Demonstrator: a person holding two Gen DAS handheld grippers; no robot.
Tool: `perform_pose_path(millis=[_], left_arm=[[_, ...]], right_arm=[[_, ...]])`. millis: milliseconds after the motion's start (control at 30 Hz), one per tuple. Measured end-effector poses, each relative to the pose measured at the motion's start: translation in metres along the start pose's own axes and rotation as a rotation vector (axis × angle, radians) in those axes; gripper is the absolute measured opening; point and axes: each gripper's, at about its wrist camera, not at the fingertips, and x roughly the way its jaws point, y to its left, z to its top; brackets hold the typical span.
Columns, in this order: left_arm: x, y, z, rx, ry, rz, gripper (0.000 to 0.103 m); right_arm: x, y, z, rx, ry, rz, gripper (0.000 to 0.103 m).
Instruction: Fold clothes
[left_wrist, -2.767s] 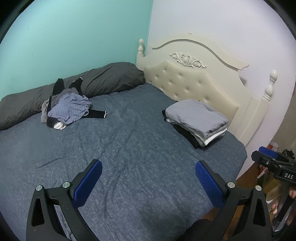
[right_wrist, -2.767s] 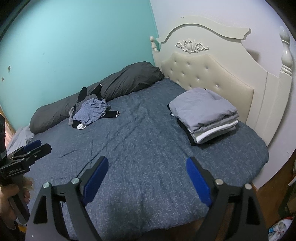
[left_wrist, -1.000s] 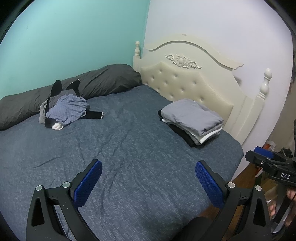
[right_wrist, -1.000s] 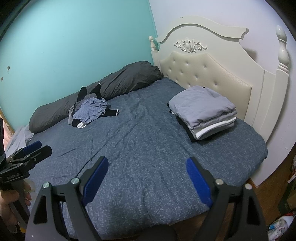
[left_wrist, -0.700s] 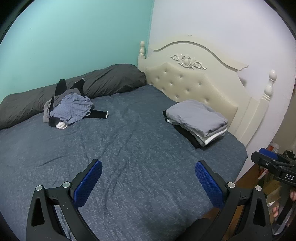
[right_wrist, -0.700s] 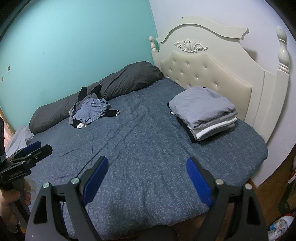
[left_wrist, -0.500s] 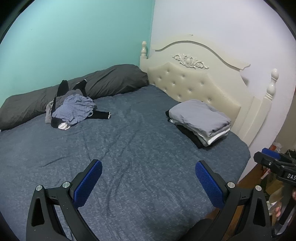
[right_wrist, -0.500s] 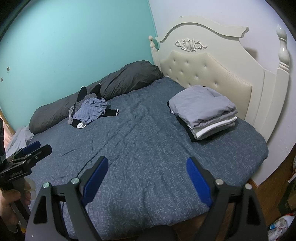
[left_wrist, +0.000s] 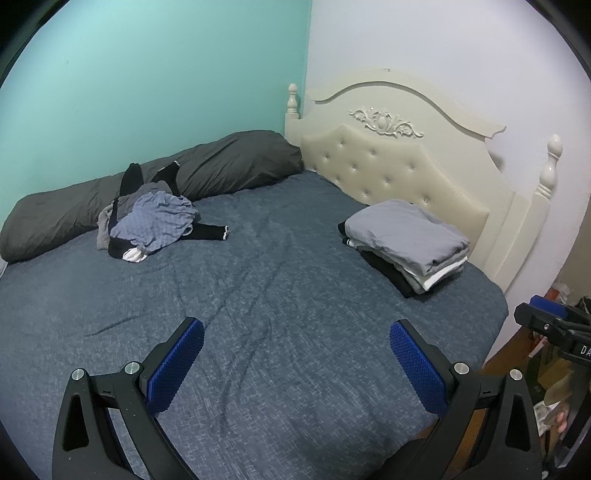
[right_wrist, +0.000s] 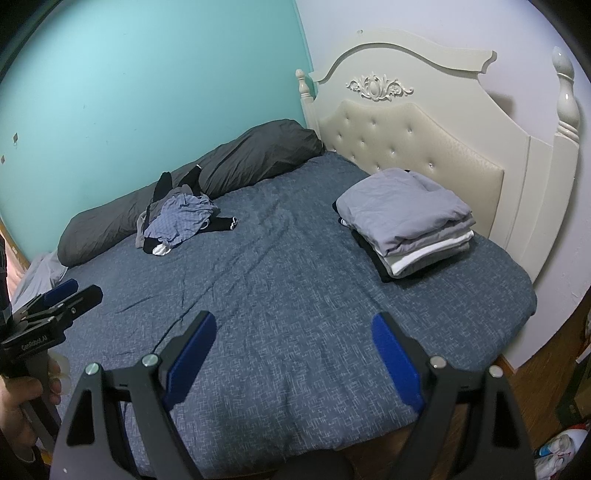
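**Both grippers wait, empty, over the bed**

Little has changed in the past few seconds: the left wrist view has swung slightly, so the headboard (left_wrist: 413, 173) sits a touch further right than a moment ago, while the clothes lie where they lay before. The left gripper (left_wrist: 295, 354) hovers above the near part of the blue-grey bedspread (left_wrist: 280, 302), its blue pads (left_wrist: 415, 365) spread wide with nothing between them. The right gripper (right_wrist: 293, 349) hangs over the same near edge, its jaws equally wide and equally empty (a hand (right_wrist: 22, 402) grips the left tool's handle at the lower left of the right wrist view). A stack of folded clothes (left_wrist: 406, 243) rests on the bedspread just beside the headboard. The unfolded pile (left_wrist: 153, 221), a crumpled blue garment over black and grey pieces, lies well apart, touching the long dark pillow (left_wrist: 155, 184) along the teal wall (left_wrist: 147, 74).
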Motion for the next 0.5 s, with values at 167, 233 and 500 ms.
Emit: perform_pose_path(millis=[167, 233, 500], left_arm=[[-0.0023, -0.0040, 0.0006, 0.021, -0.018, 0.004, 0.103], [-0.0031, -0.0039, 0.0018, 0.023, -0.023, 0.006, 0.103], [-0.0061, -0.0059, 0.0021, 0.044, -0.051, 0.023, 0.103]], right_arm=[[0.0006, -0.0004, 0.0002, 0.000, 0.001, 0.001, 0.087], [0.0006, -0.0007, 0.0003, 0.000, -0.001, 0.002, 0.087], [0.0017, 0.0003, 0.0003, 0.001, 0.000, 0.003, 0.087]])
